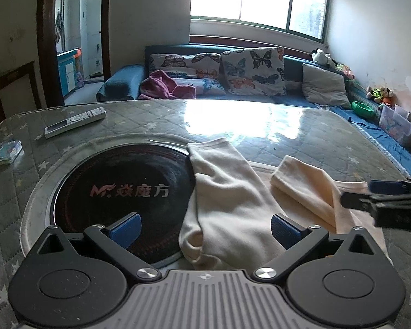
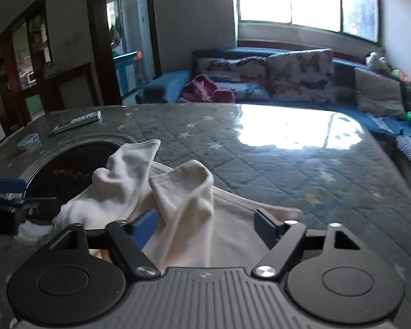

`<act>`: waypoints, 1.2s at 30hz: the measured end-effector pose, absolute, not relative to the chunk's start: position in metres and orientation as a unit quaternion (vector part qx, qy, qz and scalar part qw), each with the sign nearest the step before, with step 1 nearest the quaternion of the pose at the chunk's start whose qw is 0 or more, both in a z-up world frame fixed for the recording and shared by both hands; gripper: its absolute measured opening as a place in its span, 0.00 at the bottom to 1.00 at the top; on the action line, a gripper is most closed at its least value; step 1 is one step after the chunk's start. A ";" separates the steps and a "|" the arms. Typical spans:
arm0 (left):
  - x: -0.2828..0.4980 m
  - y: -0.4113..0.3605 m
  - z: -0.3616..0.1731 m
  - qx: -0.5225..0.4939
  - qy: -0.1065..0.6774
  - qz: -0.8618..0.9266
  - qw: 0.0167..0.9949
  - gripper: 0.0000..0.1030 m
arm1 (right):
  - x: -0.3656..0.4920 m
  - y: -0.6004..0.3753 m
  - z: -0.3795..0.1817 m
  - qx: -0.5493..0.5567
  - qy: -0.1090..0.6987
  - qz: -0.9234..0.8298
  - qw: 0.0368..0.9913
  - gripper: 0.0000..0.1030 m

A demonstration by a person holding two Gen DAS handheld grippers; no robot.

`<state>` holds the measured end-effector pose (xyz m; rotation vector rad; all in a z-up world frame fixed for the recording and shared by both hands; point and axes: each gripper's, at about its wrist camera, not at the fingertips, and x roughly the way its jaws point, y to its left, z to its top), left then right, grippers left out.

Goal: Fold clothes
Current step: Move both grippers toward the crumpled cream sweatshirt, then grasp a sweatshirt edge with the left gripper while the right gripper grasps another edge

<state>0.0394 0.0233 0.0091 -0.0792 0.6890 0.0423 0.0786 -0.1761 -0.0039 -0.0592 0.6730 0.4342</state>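
Observation:
A cream garment lies bunched at the near edge of the quilt-covered table [image 1: 287,137]. One long tube of it [image 1: 227,192] stretches away over the edge of the black round cooktop [image 1: 117,186]. A second folded-over part [image 1: 307,189] lies to its right. My left gripper [image 1: 205,230] is open, with the long tube lying between its blue pads. In the right wrist view my right gripper [image 2: 205,226] is open around the humped second part [image 2: 189,200]; its left pad is close against the cloth, the right pad stands apart. Each gripper shows at the other view's edge: the right gripper [image 1: 364,194], the left gripper [image 2: 5,192].
A white remote control [image 1: 75,120] and a small blue pack [image 1: 8,150] lie at the table's far left. Beyond the table is a blue sofa [image 1: 293,71] with butterfly cushions, a pink cloth [image 1: 164,85] and toys. A doorway [image 1: 79,35] opens at the back left.

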 end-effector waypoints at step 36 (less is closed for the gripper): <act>0.208 -0.015 -0.023 0.003 0.370 0.034 0.928 0.76 | 0.050 -0.265 0.012 0.004 0.314 0.152 0.937 0.03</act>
